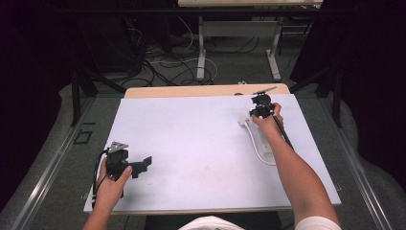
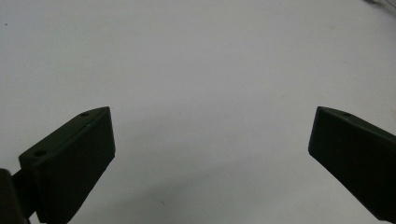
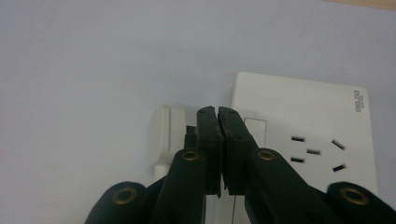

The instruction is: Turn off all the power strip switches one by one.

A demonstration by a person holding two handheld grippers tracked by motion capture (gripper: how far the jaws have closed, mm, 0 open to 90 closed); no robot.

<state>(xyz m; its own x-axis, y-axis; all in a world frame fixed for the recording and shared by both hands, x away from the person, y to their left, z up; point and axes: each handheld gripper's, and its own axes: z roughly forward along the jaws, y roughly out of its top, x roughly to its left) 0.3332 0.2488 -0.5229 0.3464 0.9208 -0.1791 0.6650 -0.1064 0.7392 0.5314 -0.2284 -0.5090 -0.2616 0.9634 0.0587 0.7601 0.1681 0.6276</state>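
1. I see the right hand-held gripper point(image 1: 262, 111) at about 2 o'clock on the worktop point(image 1: 191, 143), which is covered by a pale lilac sheet, with the person's right forearm reaching up to it from 5 o'clock.
2. In the right gripper view its 2 black jaws are pressed together with only a hairline gap, and I see nothing pinched between them.
3. The right hand-held gripper's point(image 3: 217, 112) jaw tips sit over the seam where a white plastic plug point(image 3: 169, 135) meets the end of a white rectangular plastic power strip point(image 3: 303, 121).
4. The plug lies at 9 o'clock of the strip, touching it; whether the jaw tips touch either one I cannot tell.
5. The strip lies flat at about 3 o'clock on the worktop, just beside the right hand, and its white cable point(image 1: 253, 143) curves away toward 5 o'clock.
6. The left hand-held gripper point(image 1: 143, 163) rests at about 8 o'clock, near the front edge, well apart from the strip.
7. Its jaws are spread wide over bare sheet.
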